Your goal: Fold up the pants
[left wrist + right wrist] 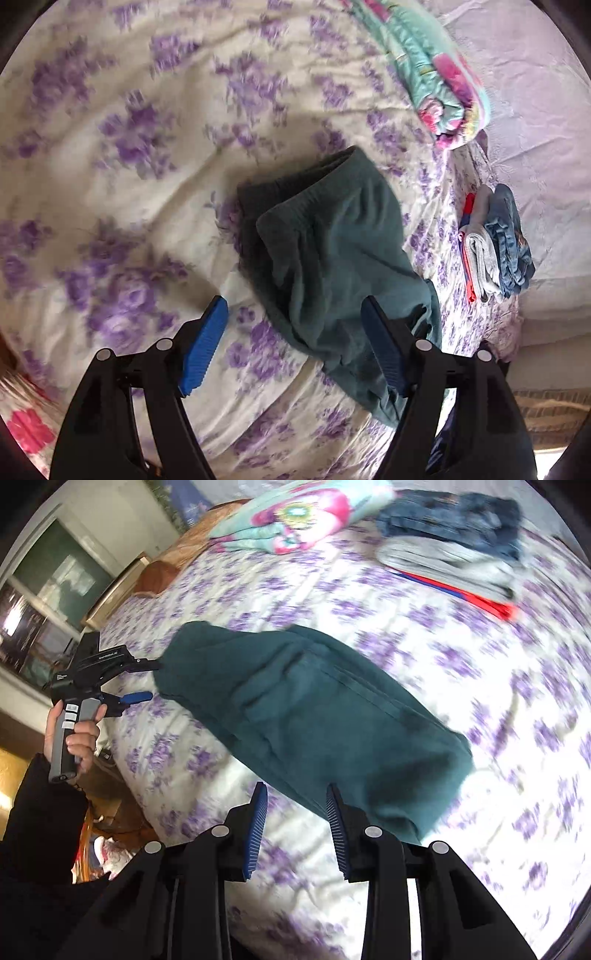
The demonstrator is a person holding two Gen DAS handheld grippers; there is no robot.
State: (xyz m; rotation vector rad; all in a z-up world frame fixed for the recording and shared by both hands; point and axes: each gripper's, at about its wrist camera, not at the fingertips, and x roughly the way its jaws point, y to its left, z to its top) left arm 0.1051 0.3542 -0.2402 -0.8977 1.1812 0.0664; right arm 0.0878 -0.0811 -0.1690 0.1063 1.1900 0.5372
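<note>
Purple-flowered cream bedspread (122, 155) fills nearly all of both views, and everything else can be placed against it. Dark teal pants (340, 251) lie folded over on themselves near its middle, the waistband end away from the left wrist camera and the lower end running toward the near edge of the bedspread. At the far side of the bedspread sits a rolled aqua blanket with pink flowers (439, 85). To one side of the bedspread, well apart from the pants, rests a small stack of folded clothes (458, 546): blue denim, grey cloth and a red-and-blue piece.

The left gripper (291, 314) hangs over the bedspread with its blue pads spread wide; the pants lie below and between them, but neither pad presses on the cloth. In the right wrist view a hand (79, 738) in a dark sleeve holds its handle at the bedspread's edge, beside one end of the pants. The right gripper (295, 797) hovers above the bedspread, pads partly apart and holding nothing, just beside the pants' edge.
</note>
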